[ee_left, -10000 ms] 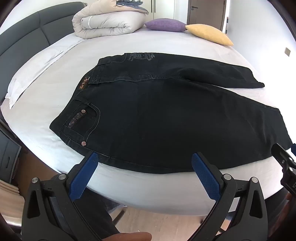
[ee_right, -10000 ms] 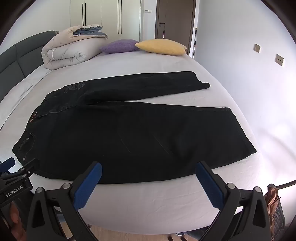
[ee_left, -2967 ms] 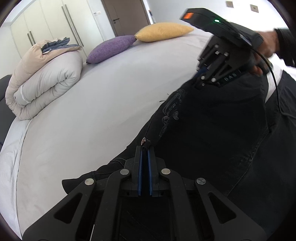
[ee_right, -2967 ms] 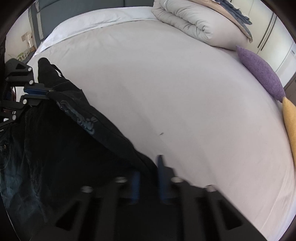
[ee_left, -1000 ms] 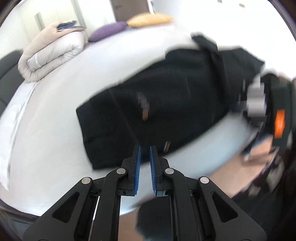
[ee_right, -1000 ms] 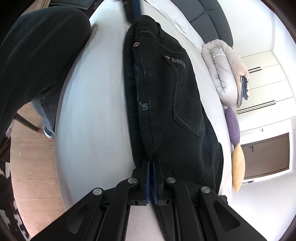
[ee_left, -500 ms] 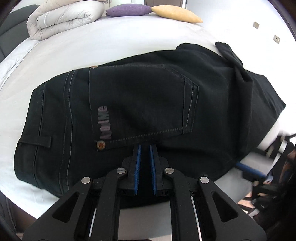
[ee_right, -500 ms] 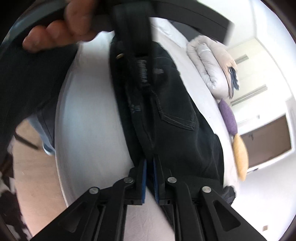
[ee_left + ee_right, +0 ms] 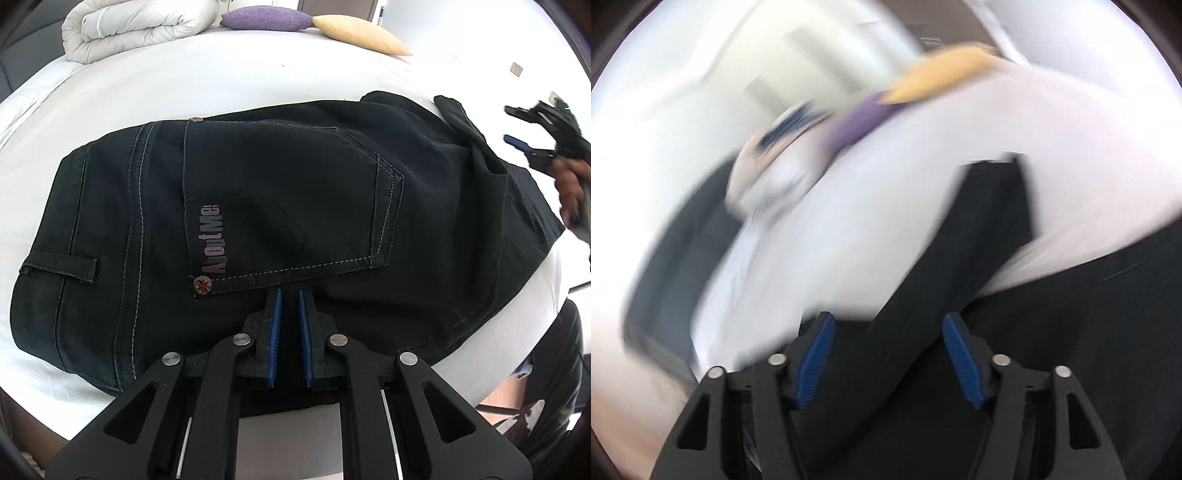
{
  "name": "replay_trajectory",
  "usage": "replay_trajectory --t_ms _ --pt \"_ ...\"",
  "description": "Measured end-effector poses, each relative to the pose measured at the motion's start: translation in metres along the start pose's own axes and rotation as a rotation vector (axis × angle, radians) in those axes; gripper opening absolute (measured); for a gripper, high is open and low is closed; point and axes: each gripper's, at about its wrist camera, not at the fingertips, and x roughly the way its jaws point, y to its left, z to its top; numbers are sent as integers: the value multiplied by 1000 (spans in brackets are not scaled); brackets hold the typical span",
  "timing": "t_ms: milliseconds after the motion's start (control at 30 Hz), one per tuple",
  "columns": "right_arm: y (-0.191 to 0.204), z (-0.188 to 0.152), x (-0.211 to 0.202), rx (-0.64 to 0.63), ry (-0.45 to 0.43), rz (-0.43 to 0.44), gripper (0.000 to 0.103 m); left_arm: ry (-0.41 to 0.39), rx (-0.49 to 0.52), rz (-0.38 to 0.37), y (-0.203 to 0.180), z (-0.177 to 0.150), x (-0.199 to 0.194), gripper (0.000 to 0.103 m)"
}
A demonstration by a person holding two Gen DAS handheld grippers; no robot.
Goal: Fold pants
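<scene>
Pants [image 9: 295, 192]: black denim, matt, fine twill weave, pale contrast stitching round the pocket; dull coppery metal rivet [image 9: 202, 285] at the pocket corner; printed lettering flat, greyish-pink. My left tongs [image 9: 288, 325]: matt black plastic arms, silvery metal pivot pins, blue ribbed pads [image 9: 275, 332] that look rubbery. My right tongs [image 9: 886, 354]: same black plastic and blue ribbed pads; view motion-blurred. Bed sheet [image 9: 221, 77]: white cloth, smooth, matt. Purple cushion [image 9: 266, 17]: coarser woven cloth. Yellow cushion [image 9: 362, 35]: smooth cloth. Duvet [image 9: 136, 26]: soft, puffy, off-white fabric.
</scene>
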Motion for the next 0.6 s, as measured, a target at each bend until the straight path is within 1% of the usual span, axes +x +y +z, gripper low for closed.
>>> replay_trajectory --t_ms 67,200,267,367,433,567,600 --pt "-19 23 15 73 -1 4 55 3 -9 -8 -3 3 6 9" --pt "-34 50 45 139 18 1 54 8 -19 -18 -1 6 10 9" --pt "-41 57 61 172 37 -39 54 8 -24 -22 2 5 11 9" --pt "-55 60 78 215 71 -52 54 7 -29 -25 5 5 11 9" --pt "-58 60 86 228 76 -44 50 6 -33 -27 5 6 12 9" --pt "-55 65 99 222 75 -2 49 6 -37 -33 9 5 11 9" --pt "-54 65 101 210 76 0 37 6 -37 -34 9 5 11 9"
